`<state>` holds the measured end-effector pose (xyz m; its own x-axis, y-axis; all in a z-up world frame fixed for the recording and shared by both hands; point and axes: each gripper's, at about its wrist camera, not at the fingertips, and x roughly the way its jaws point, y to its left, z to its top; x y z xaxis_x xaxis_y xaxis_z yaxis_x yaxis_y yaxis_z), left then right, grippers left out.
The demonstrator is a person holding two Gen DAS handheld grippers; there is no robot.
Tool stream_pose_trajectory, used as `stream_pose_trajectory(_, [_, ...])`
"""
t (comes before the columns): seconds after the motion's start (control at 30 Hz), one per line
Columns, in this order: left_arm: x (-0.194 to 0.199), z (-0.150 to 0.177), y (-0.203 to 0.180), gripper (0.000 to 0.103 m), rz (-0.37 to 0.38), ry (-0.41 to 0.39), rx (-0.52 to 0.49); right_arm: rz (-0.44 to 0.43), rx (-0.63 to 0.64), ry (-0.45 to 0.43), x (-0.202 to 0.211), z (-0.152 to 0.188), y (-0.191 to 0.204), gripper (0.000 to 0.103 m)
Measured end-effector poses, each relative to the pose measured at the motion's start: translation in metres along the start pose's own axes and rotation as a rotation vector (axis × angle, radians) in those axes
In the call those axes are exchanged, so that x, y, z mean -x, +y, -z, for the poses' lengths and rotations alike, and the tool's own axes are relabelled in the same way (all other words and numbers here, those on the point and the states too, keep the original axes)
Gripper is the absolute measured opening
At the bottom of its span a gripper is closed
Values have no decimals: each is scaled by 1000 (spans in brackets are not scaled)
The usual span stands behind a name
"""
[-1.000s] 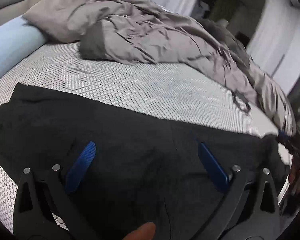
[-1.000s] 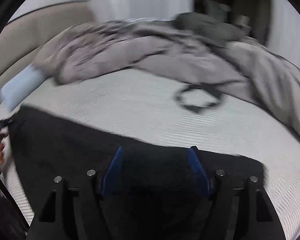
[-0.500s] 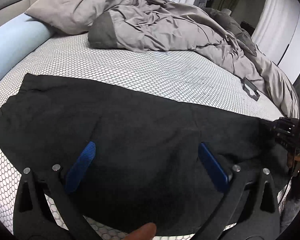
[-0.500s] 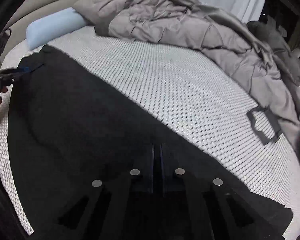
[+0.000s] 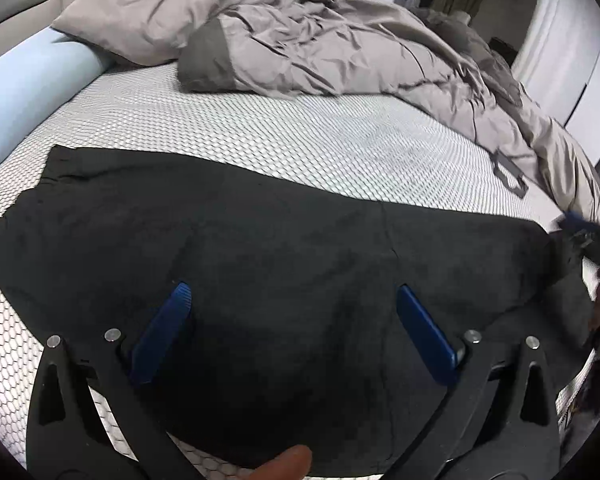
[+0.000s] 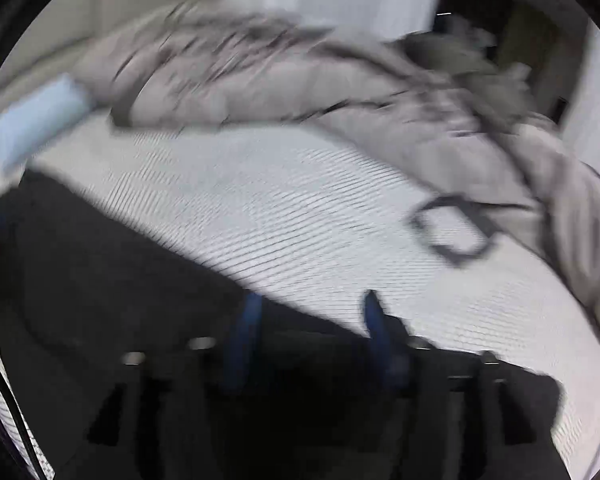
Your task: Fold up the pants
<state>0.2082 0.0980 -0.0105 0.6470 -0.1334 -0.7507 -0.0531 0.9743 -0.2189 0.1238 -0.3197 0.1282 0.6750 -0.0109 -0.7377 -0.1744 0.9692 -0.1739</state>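
Note:
Black pants (image 5: 260,248) lie spread flat across the near part of the honeycomb-patterned mattress (image 5: 300,136). My left gripper (image 5: 292,290) hovers over their middle, its blue pads wide apart and nothing pinched. In the blurred right wrist view the pants (image 6: 100,280) fill the lower left. My right gripper (image 6: 312,304) sits at their far edge with its jaws opening; dark cloth lies under and between the pads, which do not press on it. The right gripper (image 5: 576,228) also shows as a blur at the pants' right end.
A crumpled grey duvet (image 5: 320,40) is heaped along the far side of the bed and down its right side. A pale blue bolster (image 5: 28,92) lies at the far left. A dark strap loop (image 5: 510,174) sits on the mattress near the duvet.
The right gripper was shut at the pants' edge half a second ago; now its pads stand apart and its view has swung. The left gripper has barely moved.

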Motion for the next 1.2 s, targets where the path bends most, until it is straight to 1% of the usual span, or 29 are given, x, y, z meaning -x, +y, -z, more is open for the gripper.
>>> stream_pose_trajectory(0.03, [-2,1,-5,102,6,11,-4,58,-67,-39,16,4,-28,82])
stream_pose_trajectory(0.07, [-5,2,-10,102,18,25,-5,90,-120,-59,26,8,-49,89])
stream_pose_trajectory(0.1, [-8,3,-15,102,37,45,-2,122,-202,-76,35,16,-77,91])
stream_pose_trajectory(0.17, [-12,7,-27,102,89,72,4,154,-374,-86,46,39,-133,91])
stream_pose_trajectory(0.2, [-14,9,-37,102,116,82,1,152,-471,-63,46,56,-165,91])
stream_pose_trajectory(0.27, [-18,11,-52,102,118,89,-24,134,-602,5,38,84,-205,91])
stream_pose_trajectory(0.3, [-21,12,-62,102,109,93,-46,112,-649,35,32,98,-220,91])
stream_pose_trajectory(0.37, [-29,15,-80,102,101,113,-85,67,-679,66,24,113,-232,91])
stream_pose_trajectory(0.4, [-33,16,-89,102,92,125,-104,53,-680,74,21,117,-235,91])
stream_pose_trajectory(0.47, [-42,18,-100,102,56,142,-128,77,-662,94,12,119,-238,91])
stream_pose_trajectory(0.53, [-50,22,-109,102,22,162,-151,103,-627,87,5,117,-239,91])
stream_pose_trajectory(0.57, [-53,24,-112,102,9,165,-164,93,-627,92,0,117,-241,91])
stream_pose_trajectory(0.63, [-57,26,-112,102,0,166,-180,48,-637,115,-12,119,-241,91])
stream_pose_trajectory(0.67, [-57,27,-110,102,5,161,-178,48,-631,128,-16,118,-240,91])
stream_pose_trajectory(0.73, [-58,30,-107,102,16,157,-178,91,-585,200,-31,116,-232,91])
stream_pose_trajectory(0.77, [-58,31,-107,102,16,156,-186,104,-562,218,-37,116,-227,91])
stream_pose_trajectory(0.83, [-59,32,-107,102,12,151,-206,132,-538,225,-42,115,-221,75])
stream_pose_trajectory(0.87, [-58,33,-107,102,11,150,-215,129,-544,221,-43,115,-220,62])
stream_pose_trajectory(0.9, [-58,34,-107,102,11,147,-223,117,-555,223,-42,115,-219,55])
stream_pose_trajectory(0.97, [-57,35,-106,102,14,145,-229,145,-517,212,-36,109,-212,49])
stream_pose_trajectory(1.0, [-57,34,-105,102,16,145,-229,161,-500,195,-30,107,-209,47])
stream_pose_trajectory(1.03, [-55,35,-104,102,20,145,-229,183,-484,175,-22,104,-207,47])
stream_pose_trajectory(1.13, [-54,35,-102,102,34,145,-229,254,-443,191,-14,104,-200,47])
stream_pose_trajectory(1.17, [-54,35,-102,102,32,146,-234,286,-423,218,-20,106,-196,51])
stream_pose_trajectory(1.2, [-53,36,-102,102,30,149,-237,312,-408,243,-25,108,-193,61])
